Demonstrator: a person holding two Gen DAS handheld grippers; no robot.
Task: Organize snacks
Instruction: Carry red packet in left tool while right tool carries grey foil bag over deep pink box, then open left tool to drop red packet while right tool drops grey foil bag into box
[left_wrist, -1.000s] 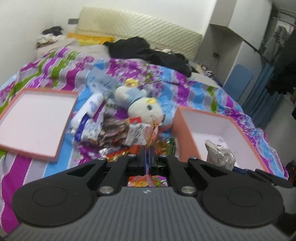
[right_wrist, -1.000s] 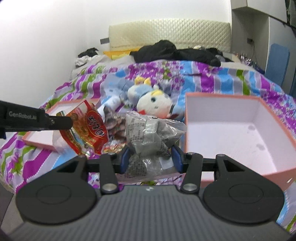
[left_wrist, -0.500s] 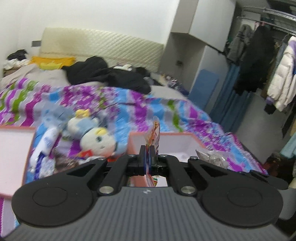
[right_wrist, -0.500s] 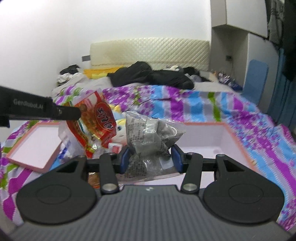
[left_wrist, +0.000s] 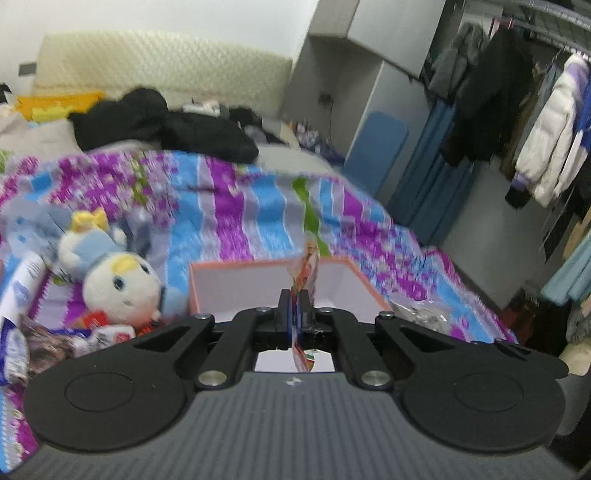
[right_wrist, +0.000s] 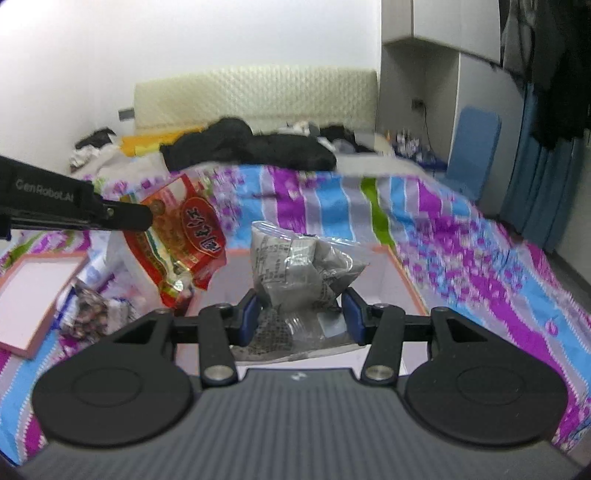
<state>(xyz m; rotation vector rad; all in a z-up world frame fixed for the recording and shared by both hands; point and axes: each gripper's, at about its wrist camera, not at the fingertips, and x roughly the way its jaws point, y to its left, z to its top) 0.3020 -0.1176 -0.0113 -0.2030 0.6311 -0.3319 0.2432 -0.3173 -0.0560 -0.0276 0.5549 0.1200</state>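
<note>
Above pink box (right_wrist: 400, 280), both tongs clamped w/ snack bags

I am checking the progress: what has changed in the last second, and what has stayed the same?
Both tongs rose from the snack pile and swung toward the pink box. The left tongs carried the red snack bag there, the right tongs the clear packet. Unchanged: both grips stay shut, and the plush toy lies on the bed.
</note>
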